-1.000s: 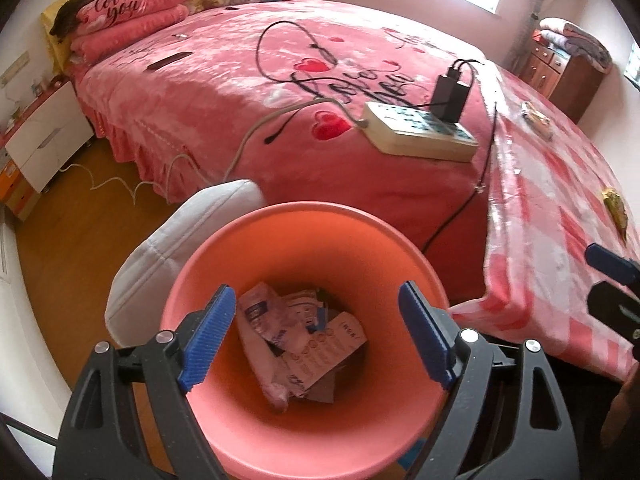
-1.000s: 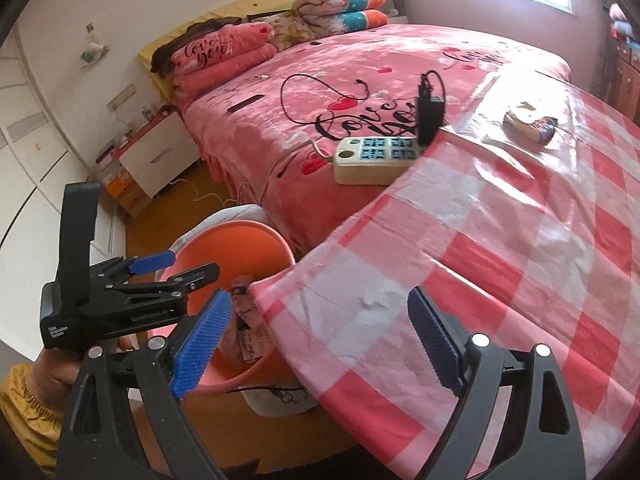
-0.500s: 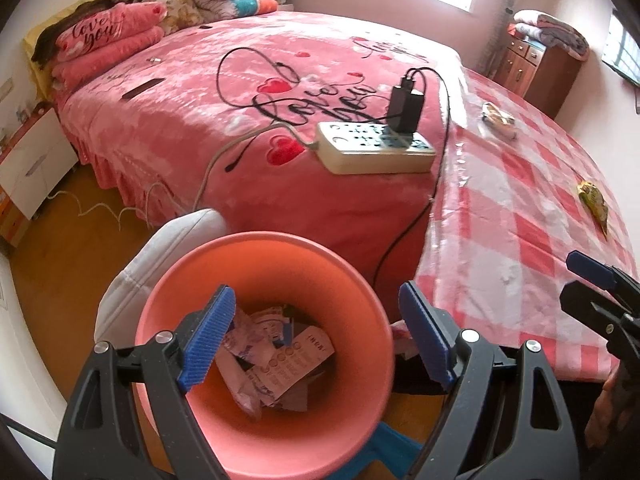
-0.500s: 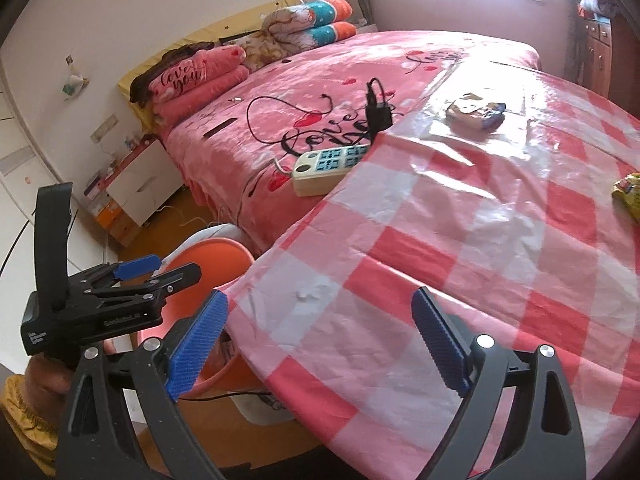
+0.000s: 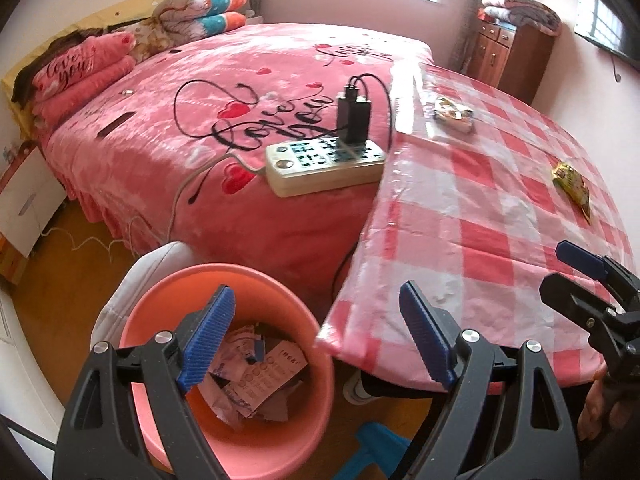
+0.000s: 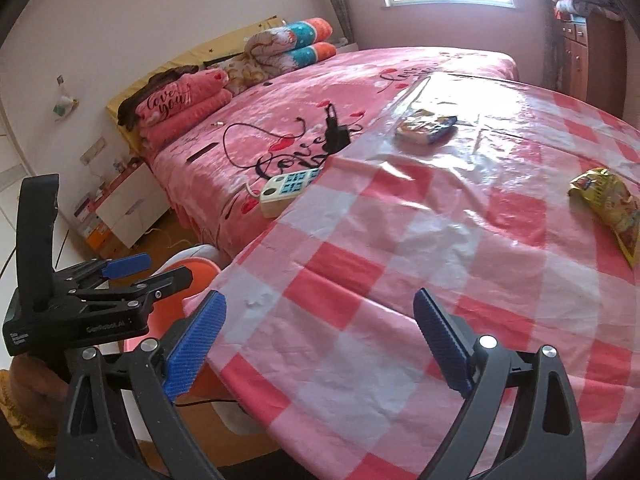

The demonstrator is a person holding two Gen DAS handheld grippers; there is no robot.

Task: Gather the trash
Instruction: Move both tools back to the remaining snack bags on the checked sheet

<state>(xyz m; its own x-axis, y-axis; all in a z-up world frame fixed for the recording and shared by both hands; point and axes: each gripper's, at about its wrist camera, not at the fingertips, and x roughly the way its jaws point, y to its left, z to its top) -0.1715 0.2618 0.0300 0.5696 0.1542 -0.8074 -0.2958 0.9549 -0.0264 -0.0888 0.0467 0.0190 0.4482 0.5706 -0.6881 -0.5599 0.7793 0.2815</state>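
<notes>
An orange bin stands on the floor at the lower left and holds crumpled paper and packets. My left gripper hovers open above the bin's right rim and the table corner, with nothing between its fingers. On the pink checked tablecloth lie a yellow snack wrapper at the right and a yellow and blue packet farther back. My right gripper is open and empty over the near part of the table.
A white power strip with black chargers and cables lies on the pink bed next to the table. A white padded object leans behind the bin. Something blue is on the wooden floor. A white nightstand stands left of the bed.
The left gripper has drawn up and away from the bin toward the table, so the bin looks smaller and sits lower left. The right gripper has moved right over the table; the yellow wrapper came into view.
</notes>
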